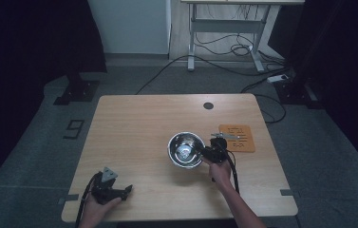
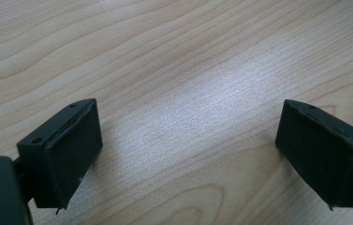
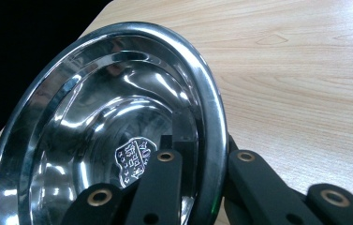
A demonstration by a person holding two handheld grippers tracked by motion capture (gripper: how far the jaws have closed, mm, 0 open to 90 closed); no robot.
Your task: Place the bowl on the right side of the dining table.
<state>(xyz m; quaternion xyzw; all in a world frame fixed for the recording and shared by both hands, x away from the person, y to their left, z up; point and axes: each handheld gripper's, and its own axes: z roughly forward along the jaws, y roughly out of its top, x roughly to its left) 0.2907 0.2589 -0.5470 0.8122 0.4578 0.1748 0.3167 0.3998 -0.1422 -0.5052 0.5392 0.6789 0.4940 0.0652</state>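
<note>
A shiny steel bowl (image 1: pixel 185 149) is on the wooden table (image 1: pixel 138 123), right of the middle. My right gripper (image 1: pixel 206 153) is shut on its right rim. In the right gripper view the bowl (image 3: pixel 99 126) is tilted, with one black jaw inside the rim and the other outside it, and my right gripper (image 3: pixel 209 164) pinches the rim between them. My left gripper (image 1: pixel 128 189) rests near the table's front left edge, held by a hand. In the left gripper view my left gripper (image 2: pixel 202 154) stands open over bare wood, nothing between its jaws.
An orange-brown mat (image 1: pixel 237 137) lies right of the bowl with a small metal object (image 1: pixel 224 136) on its near-left edge. A dark round hole (image 1: pixel 208 105) sits near the table's far edge. Cables and desk legs (image 1: pixel 224 42) are on the floor beyond.
</note>
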